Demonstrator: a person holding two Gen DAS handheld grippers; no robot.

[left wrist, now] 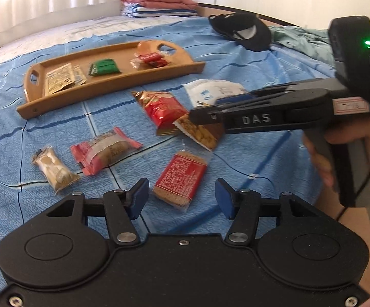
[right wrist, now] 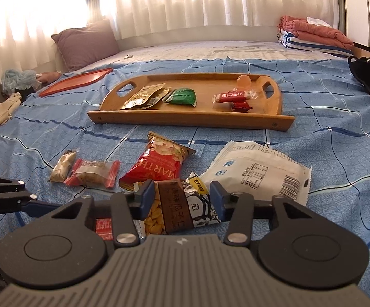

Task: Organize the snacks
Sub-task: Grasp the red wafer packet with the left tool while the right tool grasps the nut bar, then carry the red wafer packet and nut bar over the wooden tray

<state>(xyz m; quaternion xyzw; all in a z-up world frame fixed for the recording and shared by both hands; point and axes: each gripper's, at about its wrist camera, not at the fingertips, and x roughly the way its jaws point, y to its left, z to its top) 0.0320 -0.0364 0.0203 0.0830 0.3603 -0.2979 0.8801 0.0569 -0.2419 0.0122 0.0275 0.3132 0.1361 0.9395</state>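
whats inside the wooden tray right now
On the wooden tray: tan packets, a green packet, a red Biscoff bar over small red wrappers, and an orange ball. What lies beneath them is hidden.

Tray [right wrist: 144, 119] lies on bed [right wrist: 325, 117], holding several snack packets [right wrist: 182, 97]; loose packets [right wrist: 156, 163] lie on the bed before it; folded laundry [right wrist: 312, 34] behind.

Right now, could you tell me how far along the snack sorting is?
Done: beige packets, a green packet and a Biscoff pack lie in the wooden tray. In hand: the right gripper clamps a seed packet; the left gripper is open. Left: five more on the bedspread, including the red peanut bag.
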